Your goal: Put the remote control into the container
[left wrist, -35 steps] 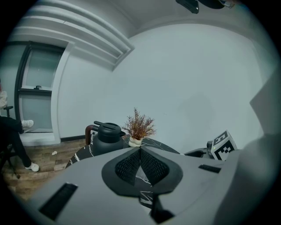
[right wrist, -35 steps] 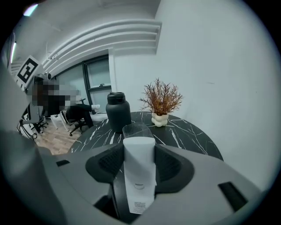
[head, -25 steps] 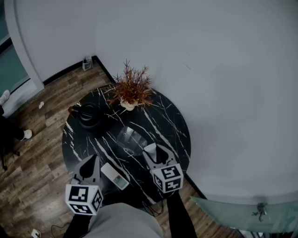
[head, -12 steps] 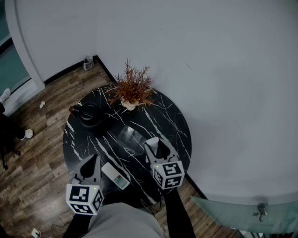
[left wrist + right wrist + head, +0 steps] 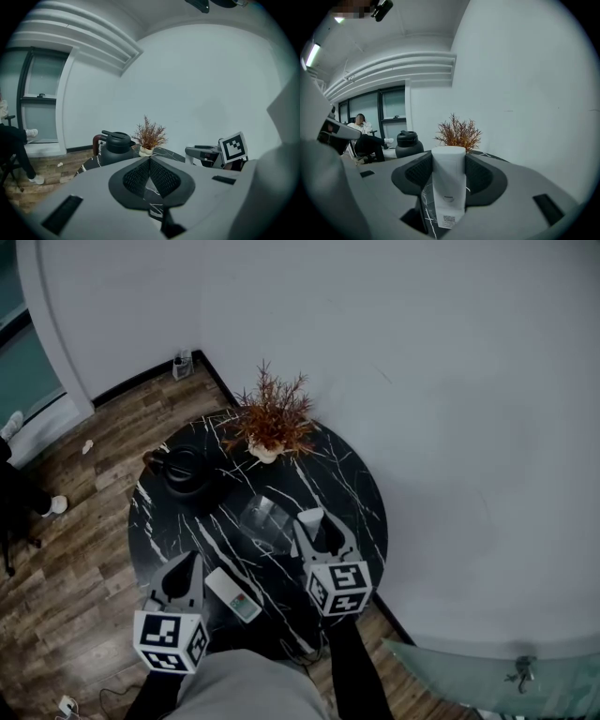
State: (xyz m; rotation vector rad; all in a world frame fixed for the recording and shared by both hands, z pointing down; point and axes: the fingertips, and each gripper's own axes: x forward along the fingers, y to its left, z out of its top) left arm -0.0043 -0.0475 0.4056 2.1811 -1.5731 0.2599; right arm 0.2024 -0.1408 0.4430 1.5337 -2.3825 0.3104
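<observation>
A white remote control [image 5: 448,187] stands upright between the jaws of my right gripper [image 5: 448,164], which is shut on it. From the head view, the right gripper [image 5: 314,524] hovers just right of the clear container [image 5: 266,521] in the middle of the round black marble table [image 5: 356,493], and the remote's top end [image 5: 310,517] shows at the jaw tips. My left gripper [image 5: 183,568] rests at the table's near left edge, shut and empty [image 5: 150,161]. A second white remote [image 5: 232,594] lies flat beside it.
A black kettle [image 5: 185,470] stands at the table's far left and a dried plant in a small pot [image 5: 272,418] at the far edge. A white wall curves round the right side. Wooden floor lies to the left, where a person sits [image 5: 363,136].
My right gripper has lifted and moved forward with the remote, closer alongside the clear container. The left gripper and the remote on the table have stayed put.
</observation>
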